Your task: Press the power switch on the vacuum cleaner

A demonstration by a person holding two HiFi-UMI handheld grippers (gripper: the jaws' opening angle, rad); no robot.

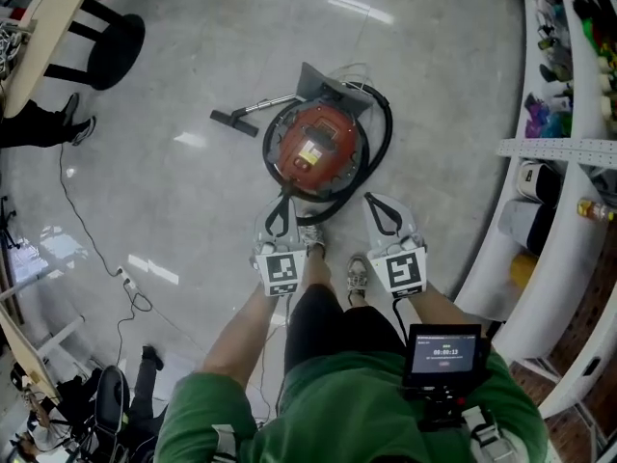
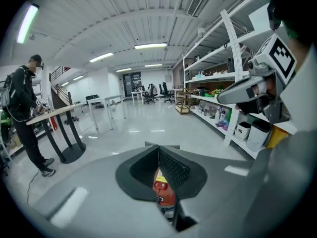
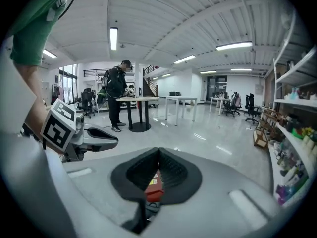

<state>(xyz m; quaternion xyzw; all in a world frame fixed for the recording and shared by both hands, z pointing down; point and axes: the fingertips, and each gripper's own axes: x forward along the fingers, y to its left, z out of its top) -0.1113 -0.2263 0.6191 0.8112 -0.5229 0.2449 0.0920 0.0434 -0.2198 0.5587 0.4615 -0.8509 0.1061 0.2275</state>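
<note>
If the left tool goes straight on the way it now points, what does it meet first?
The left tool would probably meet the red vacuum cleaner first, near its top; depth is unclear.

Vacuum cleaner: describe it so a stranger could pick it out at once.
On the glossy grey floor, left of the white shelving, it sits just ahead of the person's shoes. The vacuum cleaner is a round red canister ringed by a black hose, the only red thing on that floor.

Glossy grey floor (image 1: 434, 85): red vacuum cleaner (image 1: 318, 148) standing, black nozzle (image 1: 234, 122) beside, cable (image 1: 87, 230) trailing left.
</note>
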